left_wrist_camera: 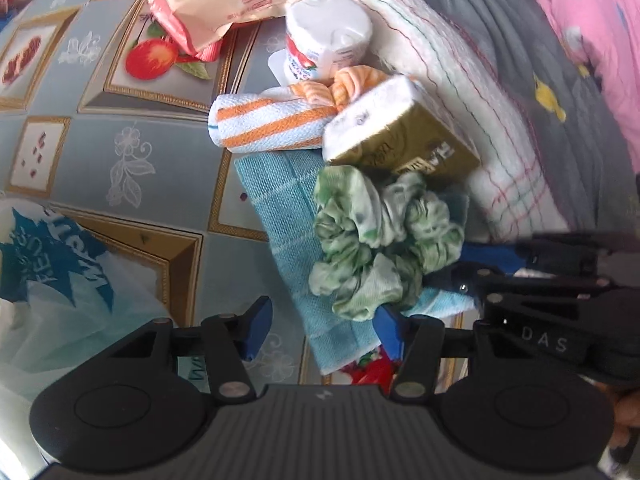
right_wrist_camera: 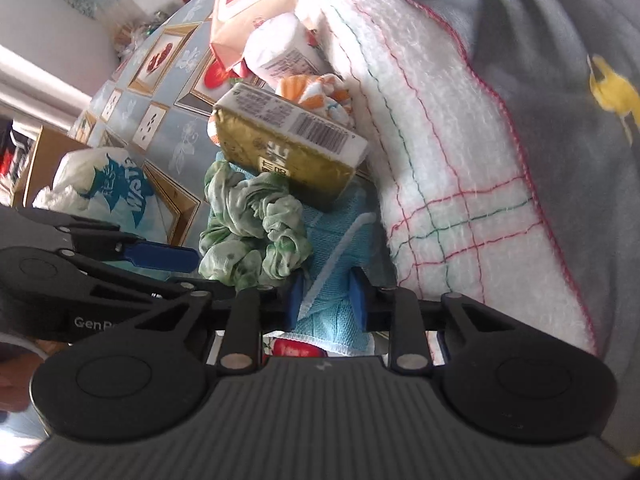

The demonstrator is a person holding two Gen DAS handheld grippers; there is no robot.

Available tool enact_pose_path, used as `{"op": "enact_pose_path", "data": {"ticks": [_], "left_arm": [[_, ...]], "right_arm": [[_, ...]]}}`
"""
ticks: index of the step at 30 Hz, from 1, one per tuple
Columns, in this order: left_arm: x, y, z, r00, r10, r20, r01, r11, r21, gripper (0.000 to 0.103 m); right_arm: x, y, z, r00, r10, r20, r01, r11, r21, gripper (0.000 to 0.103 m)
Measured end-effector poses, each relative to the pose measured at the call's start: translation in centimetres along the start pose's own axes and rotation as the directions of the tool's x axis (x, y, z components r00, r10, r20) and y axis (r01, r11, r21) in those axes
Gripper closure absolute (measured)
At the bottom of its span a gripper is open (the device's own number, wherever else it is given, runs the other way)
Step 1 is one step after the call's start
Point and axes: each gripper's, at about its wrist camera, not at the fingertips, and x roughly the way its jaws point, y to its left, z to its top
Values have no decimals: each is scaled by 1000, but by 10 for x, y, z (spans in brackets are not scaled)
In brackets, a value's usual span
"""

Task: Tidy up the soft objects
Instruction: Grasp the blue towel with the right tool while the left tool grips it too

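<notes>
Left gripper (left_wrist_camera: 320, 330): fingers spread, nothing between them but patterned tablecloth (left_wrist_camera: 132, 184) and the near edge of the blue cloth (left_wrist_camera: 280, 200). The cloth lies as a long strip, its long axis running from frame centre down toward the lower middle, between both grippers. The green scrunchie (left_wrist_camera: 376, 240) sits on it, just beside the left gripper's right fingertip. Right gripper (right_wrist_camera: 326, 300): fingers closed in on a fold at the cloth's near end, apparently pinching it; the right hand is judged the nearer one. Upper centre, a striped rolled towel (left_wrist_camera: 268, 124) and a gold tissue pack (left_wrist_camera: 404, 136) rest on the cloth's far end and would be dragged if it were pulled. At right, a white checked towel (right_wrist_camera: 440, 160) borders the cloth.
</notes>
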Motion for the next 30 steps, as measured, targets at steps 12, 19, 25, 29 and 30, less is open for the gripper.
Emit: {"op": "enact_pose_path", "data": {"ticks": [12,19,25,29,30], "left_arm": [[20,-6,-2,1000,-21,8,20,999,31,47],[19,-2,-2,999,-34,24,33,999,35,47],[12,-8,-5,998,-37,45,34,997,64,51],[11,-13,-4,997,-54,50,51,997,63,51],[11,-16,-4,997,-57,50,54,997,60,51]], "right_arm": [[1,-14,2,999,48,-7,-47,991,122,88],[-2,-8,8,999,-26,27,23,995,99,86],[11,-13,9,1000,3,7,-4,985,171,86],[15,-18,3,999,44,4,-44,973,227,87],[16,-18,2,998,55,-1,-53,971,234,87]]}}
